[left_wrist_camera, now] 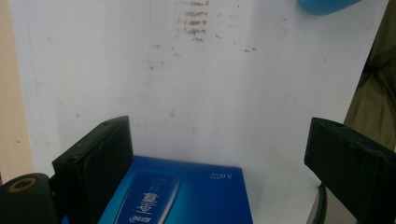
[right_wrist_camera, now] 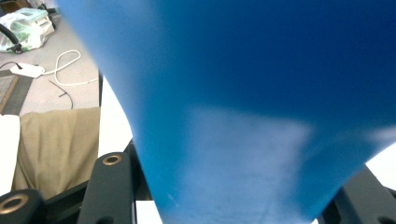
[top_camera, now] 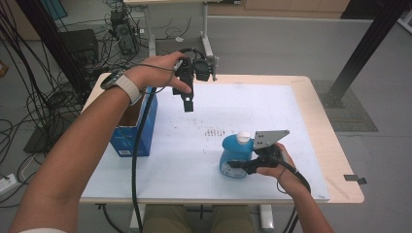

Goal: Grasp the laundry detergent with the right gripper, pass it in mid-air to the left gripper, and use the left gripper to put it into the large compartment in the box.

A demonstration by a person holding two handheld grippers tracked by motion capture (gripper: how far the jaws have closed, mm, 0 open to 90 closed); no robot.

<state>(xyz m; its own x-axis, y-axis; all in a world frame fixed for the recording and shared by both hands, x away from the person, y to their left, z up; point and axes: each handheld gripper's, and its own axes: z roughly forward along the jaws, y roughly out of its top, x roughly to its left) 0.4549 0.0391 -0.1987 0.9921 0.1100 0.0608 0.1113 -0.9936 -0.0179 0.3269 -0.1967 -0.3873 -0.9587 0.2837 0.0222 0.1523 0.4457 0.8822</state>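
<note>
A blue bottle (top_camera: pixel 234 151) with a white cap stands on the white table top (top_camera: pixel 257 104), right of centre near the front. My right gripper (top_camera: pixel 237 165) is shut on its lower body from the right side. In the right gripper view the blue bottle (right_wrist_camera: pixel 257 93) sits between the jaws of the right gripper (right_wrist_camera: pixel 224 196). An open-topped blue box (top_camera: pixel 127 140) stands at the table's left. My left gripper (top_camera: pixel 188 103) hangs open in the air over the back of the table, right of the box. Its view looks down on the blue box (left_wrist_camera: pixel 187 196) beneath the spread left gripper (left_wrist_camera: pixel 219 135), with the bottle (left_wrist_camera: pixel 327 5) far off.
Faint brown smudges (top_camera: pixel 214 131) mark the middle of the white top. A bare wooden rim (top_camera: pixel 335 145) runs along the table's right side. Cables and computer gear (top_camera: pixel 121 29) lie on the floor beyond the back left, and a black post (top_camera: pixel 369 43) rises at the back right.
</note>
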